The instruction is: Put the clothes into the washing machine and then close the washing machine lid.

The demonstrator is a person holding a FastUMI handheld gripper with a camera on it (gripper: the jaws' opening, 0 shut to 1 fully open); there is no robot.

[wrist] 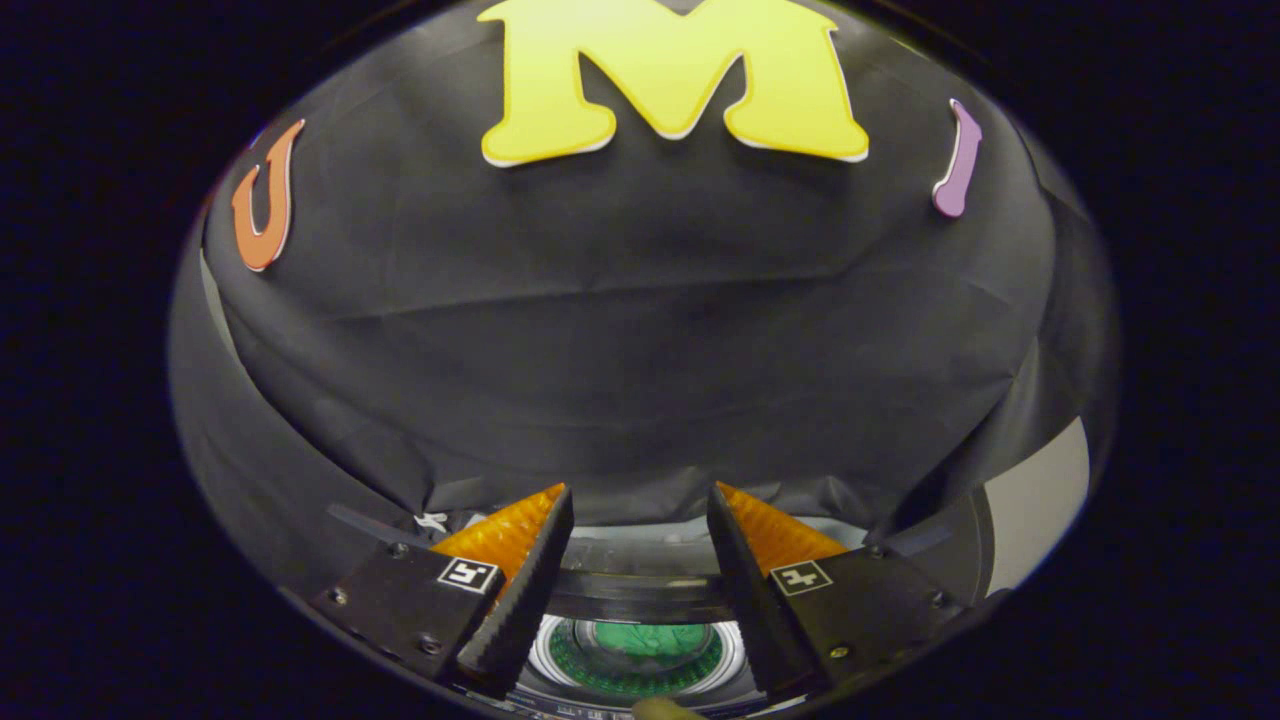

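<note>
The round, chrome-rimmed washing machine drum opening (636, 655) is seen below and between the 2 fingers, with green fabric (648, 638) lying inside. The hand-held gripper (640, 500), its orange-backed black fingers set wide apart, holds nothing. The raised lid's dark edge (640, 592) could be missed or knocked if approached too high.

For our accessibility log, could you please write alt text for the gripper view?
The open gripper hangs empty above a washing machine, whose round drum opening below the fingers shows something green inside. Beyond the fingers hangs the booth's black cloth wall.
</note>
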